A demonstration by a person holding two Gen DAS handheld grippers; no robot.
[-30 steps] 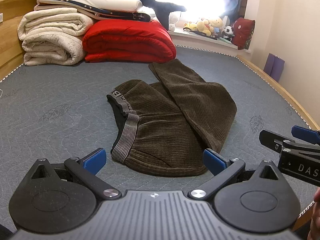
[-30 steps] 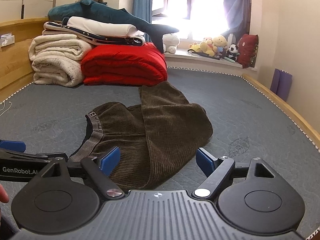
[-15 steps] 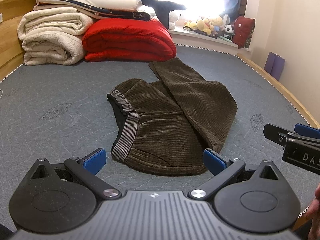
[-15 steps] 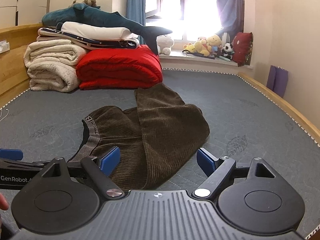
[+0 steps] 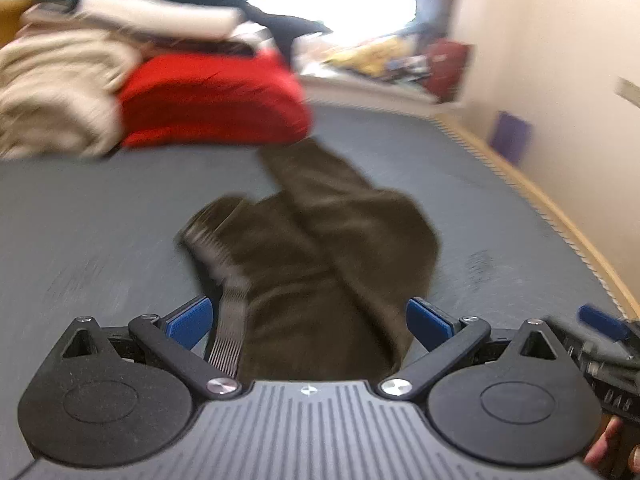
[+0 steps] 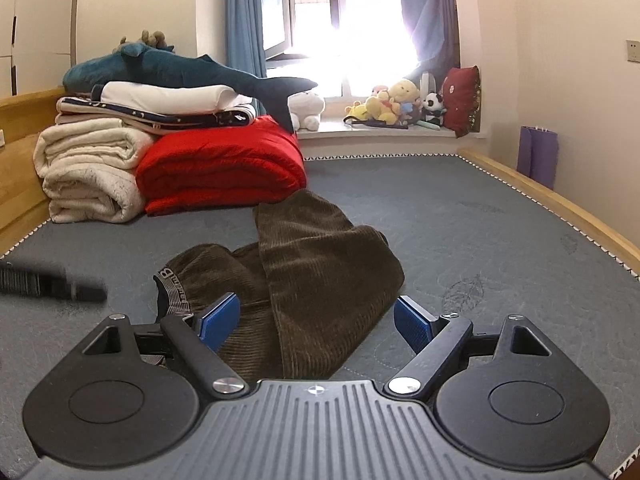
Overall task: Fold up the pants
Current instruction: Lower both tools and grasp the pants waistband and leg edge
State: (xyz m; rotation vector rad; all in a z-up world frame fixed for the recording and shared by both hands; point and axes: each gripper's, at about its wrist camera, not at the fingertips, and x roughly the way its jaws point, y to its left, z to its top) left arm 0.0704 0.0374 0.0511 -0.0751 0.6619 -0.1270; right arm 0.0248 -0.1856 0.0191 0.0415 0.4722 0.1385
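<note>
Dark brown ribbed corduroy pants [image 6: 316,280] lie crumpled on the grey quilted mattress [image 6: 500,240], dead ahead at 12 o'clock of both tools. Long axis runs roughly 6 to 12 in the right wrist view: the bulk sits near, and one leg trails away toward the folded red quilt [image 6: 224,168] at about 11. The striped elastic waistband [image 6: 170,280] sits at 10 o'clock of the right tool [image 6: 316,320]. In the blurred left wrist view the waistband [image 5: 228,320] runs just inside the left pad of the left tool [image 5: 308,320]. Left tool looks nearer the waistband, right tool nearer the folded-over leg edge, as a judgement. Both tools are spread wide, blue pads well apart, holding nothing. In the left wrist view the pants [image 5: 320,272] fill the gap between the pads, but contact cannot be told. Writing: a "B" plus smaller unreadable letters on the waistband. Partial letters show on the other tool at 4 o'clock in the left wrist view, too blurred to read.
</note>
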